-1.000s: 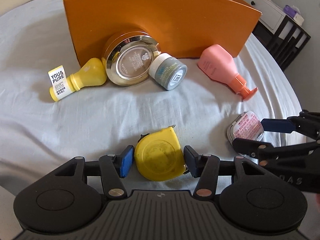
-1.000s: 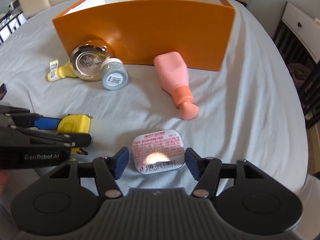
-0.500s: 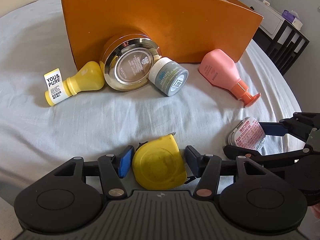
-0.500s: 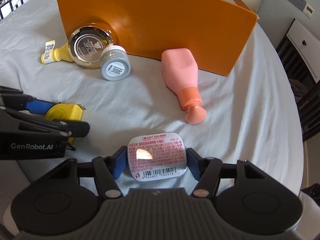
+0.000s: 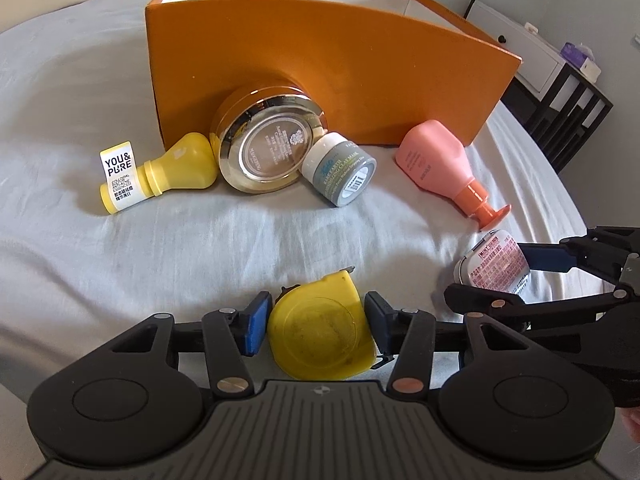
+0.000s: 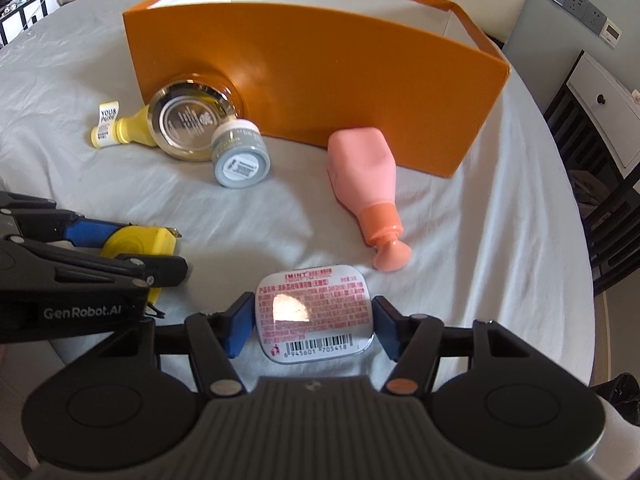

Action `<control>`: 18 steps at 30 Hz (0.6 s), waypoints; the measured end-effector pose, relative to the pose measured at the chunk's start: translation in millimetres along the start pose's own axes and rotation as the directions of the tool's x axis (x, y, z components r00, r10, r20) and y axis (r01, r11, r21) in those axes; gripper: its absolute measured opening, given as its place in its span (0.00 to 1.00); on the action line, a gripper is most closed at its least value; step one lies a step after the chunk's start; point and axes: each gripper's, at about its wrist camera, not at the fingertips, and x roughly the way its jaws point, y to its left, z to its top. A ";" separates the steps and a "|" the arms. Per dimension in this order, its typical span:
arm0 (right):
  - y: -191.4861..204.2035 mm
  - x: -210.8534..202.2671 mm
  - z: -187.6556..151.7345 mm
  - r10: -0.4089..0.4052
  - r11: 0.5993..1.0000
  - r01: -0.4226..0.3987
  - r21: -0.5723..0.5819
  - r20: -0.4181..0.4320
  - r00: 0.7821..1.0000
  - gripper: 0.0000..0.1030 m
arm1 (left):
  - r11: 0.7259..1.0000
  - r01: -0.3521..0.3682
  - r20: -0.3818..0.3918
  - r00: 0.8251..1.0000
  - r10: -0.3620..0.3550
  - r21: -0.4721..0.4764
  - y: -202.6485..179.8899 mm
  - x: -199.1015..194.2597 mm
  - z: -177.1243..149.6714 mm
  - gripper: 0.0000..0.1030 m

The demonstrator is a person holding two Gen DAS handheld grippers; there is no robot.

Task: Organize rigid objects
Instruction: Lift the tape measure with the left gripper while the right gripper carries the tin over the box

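Plastic casing, smooth and rigid, makes the yellow rounded tape measure a firm thing to pinch, though its curved flanks could slide against flat pads. It lies between the blue pads of the left tongs, whose jaws are closing; the pads stand at its two sides, and firm pressure cannot be told yet. It probably carries some weight for its size, so taking it across the widest part of the body looks soundest.

The flat rounded-rectangle mint tin with a red-printed label lies between the right tongs, narrow gaps showing either side, so they bracket rather than clamp it. Thin glossy metal should be light, stiff and slippery; its short straight sides offer the best purchase.

Beyond both tongs on the wrinkled grey cloth of the worktop lie a pink plastic pump bottle, a small grey jar, a gold-rimmed round compact and a yellow bulb-shaped bottle, all before the tall orange cardboard box.
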 end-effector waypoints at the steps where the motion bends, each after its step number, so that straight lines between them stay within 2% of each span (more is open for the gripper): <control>1: -0.2 -2.2 1.4 0.004 1.000 -0.004 0.002 0.006 1.000 0.60 | 1.000 0.001 0.006 1.000 -0.001 -0.003 0.0 -1.8 0.5 0.56; 9: -7.2 -23.7 17.3 0.007 1.000 -0.007 0.006 0.081 0.997 0.60 | 1.000 -0.003 0.080 0.997 0.005 -0.020 0.2 -26.2 13.3 0.56; 18: -14.3 -53.2 51.6 0.019 1.000 -0.019 -0.002 0.195 0.981 0.60 | 1.000 -0.026 0.158 0.987 0.028 -0.016 0.6 -60.2 49.4 0.56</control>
